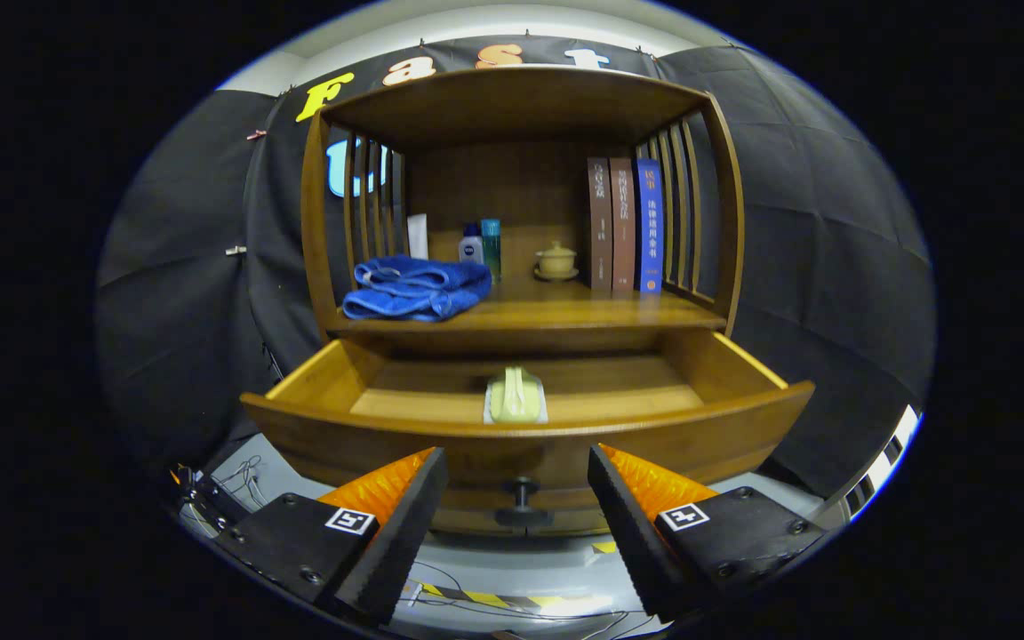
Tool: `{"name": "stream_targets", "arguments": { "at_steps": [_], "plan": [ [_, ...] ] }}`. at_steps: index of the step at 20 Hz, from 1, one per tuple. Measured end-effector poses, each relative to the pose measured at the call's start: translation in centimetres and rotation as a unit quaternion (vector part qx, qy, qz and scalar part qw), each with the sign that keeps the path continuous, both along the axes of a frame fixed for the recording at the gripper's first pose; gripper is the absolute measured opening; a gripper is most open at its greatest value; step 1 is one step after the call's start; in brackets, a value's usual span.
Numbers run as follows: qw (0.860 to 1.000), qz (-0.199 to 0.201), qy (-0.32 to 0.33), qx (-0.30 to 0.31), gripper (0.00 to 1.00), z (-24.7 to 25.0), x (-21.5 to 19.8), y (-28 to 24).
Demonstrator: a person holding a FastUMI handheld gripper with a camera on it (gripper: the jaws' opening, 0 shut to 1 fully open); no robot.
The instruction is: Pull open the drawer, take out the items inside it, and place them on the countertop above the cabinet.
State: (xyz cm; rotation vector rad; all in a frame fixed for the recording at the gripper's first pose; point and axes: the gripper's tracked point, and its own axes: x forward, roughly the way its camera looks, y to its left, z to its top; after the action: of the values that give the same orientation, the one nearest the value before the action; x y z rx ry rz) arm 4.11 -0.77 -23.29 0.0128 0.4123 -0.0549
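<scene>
Gripper view. Wooden cabinet [516,222], one, with slatted sides and an open shelf.

Drawer [525,436], one: pulled out below the shelf, front panel bowed toward the camera. Knob [523,502], one, dark, centred on the front panel, standing between the fingers and just ahead of them.

Gripper [519,498]: fingers spread wide apart, gripping nothing, level with the drawer front and below its rim.

Drawer contents: pale green item [516,397], one, lying on a light backing at the middle of the drawer floor, just behind the front panel. What it is cannot be told. No other item is visible in the drawer, though the near floor is hidden by the panel.

Countertop [565,311], the shelf surface directly above the drawer:
- blue folded towel [416,289], one, left side;
- bottles [481,244], two, at the back beside a white upright piece;
- lidded teacup on saucer [556,260], one, centre back;
- books [625,225], three, upright at the right.

Step in hand, as judged: opening looks done; retrieval is next. To do it well, lift over the front rim, come down straight onto the pale green item, close across its narrow sides, then set it on the bare wood between towel and books.
</scene>
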Motion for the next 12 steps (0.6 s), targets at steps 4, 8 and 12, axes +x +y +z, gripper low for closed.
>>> {"name": "stream_targets", "arguments": {
  "at_steps": [4,8,12],
  "plan": [
    [1.000,-0.014,0.007,0.012,1.00,2.6,5.7,-0.9],
    [0.994,-0.015,0.101,0.026,0.97,-0.1,11.5,-0.6],
    [0.980,-0.021,0.196,0.036,0.96,-4.7,15.2,-0.4]
  ]
}}
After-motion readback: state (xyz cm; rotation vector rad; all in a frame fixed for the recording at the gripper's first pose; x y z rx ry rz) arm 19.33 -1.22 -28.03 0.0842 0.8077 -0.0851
